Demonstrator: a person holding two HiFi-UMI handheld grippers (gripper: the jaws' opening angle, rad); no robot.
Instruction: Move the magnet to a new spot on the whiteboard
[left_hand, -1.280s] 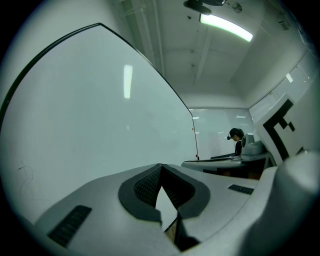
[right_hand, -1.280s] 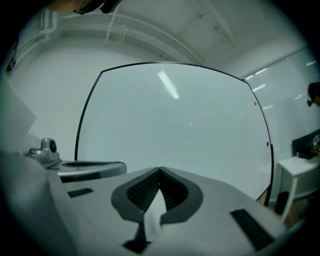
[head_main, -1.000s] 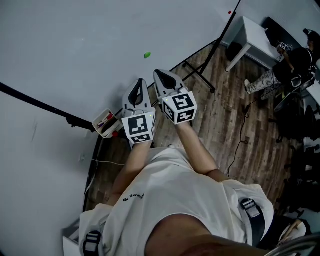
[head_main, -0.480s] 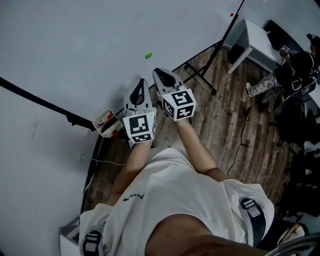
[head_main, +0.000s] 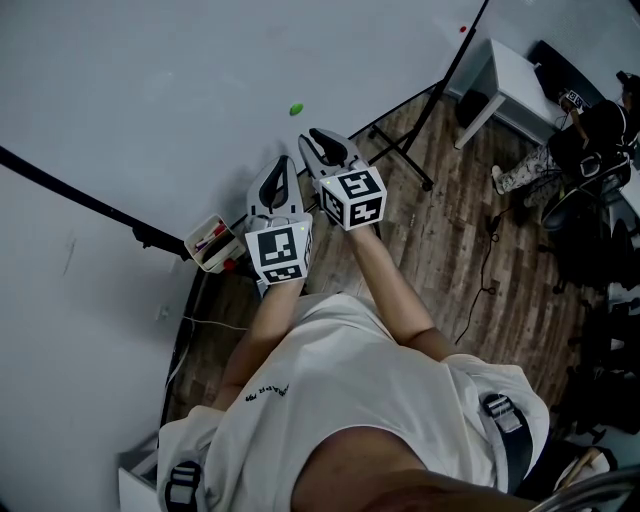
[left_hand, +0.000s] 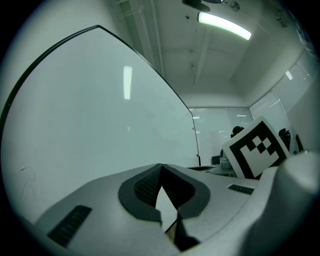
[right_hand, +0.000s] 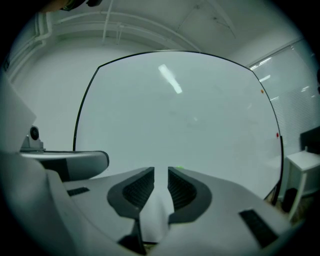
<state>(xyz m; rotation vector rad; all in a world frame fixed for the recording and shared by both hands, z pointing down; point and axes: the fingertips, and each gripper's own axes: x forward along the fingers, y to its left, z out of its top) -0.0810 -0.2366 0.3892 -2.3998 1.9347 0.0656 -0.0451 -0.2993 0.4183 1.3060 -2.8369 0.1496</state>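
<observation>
Having just opened, right gripper's (right_hand: 161, 172) ribbed jaws stand empty near rounded green magnet (head_main: 296, 110).

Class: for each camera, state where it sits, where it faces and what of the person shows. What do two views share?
Head view: on the head, steeply down at whiteboard, green magnet, arms, left claw, right claw.
Left gripper view: on left claw, shut, facing whiteboard.
Right gripper view: on right claw, jaws just opening, empty, facing whiteboard.
Shared: whiteboard; left view also shows right claw's cube.
</observation>
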